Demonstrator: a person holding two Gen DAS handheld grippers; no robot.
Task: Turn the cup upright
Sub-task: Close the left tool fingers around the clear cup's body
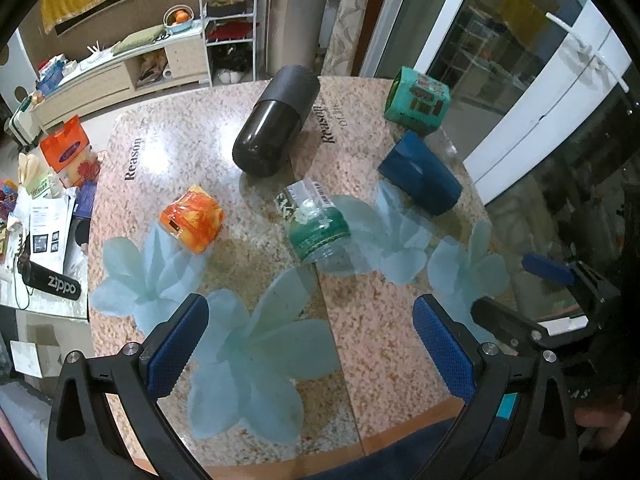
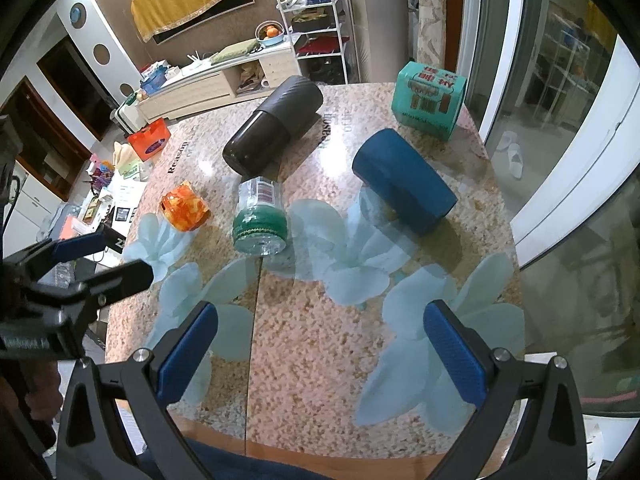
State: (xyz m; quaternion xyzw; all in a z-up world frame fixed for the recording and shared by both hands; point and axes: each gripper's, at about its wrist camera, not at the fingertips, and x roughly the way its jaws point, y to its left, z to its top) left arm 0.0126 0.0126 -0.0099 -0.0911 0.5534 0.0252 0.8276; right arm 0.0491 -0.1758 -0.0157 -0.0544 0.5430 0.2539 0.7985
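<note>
A dark blue cup (image 1: pixel 422 174) lies on its side on the right of the speckled table (image 1: pixel 372 320); it also shows in the right wrist view (image 2: pixel 404 181). A large black cup (image 1: pixel 276 120) (image 2: pixel 274 126) lies on its side at the back. My left gripper (image 1: pixel 310 346) is open and empty above the near table edge. My right gripper (image 2: pixel 322 354) is open and empty, also near the front edge, and shows at the right of the left wrist view (image 1: pixel 524 292).
A clear jar with a green label (image 1: pixel 316 220) (image 2: pixel 260 220) lies in the middle. An orange container (image 1: pixel 192 218) (image 2: pixel 185 208) stands left, a teal box (image 1: pixel 416 100) (image 2: pixel 432 100) at back right. A cluttered side table (image 1: pixel 40 216) is left, a glass door (image 1: pixel 520 80) right.
</note>
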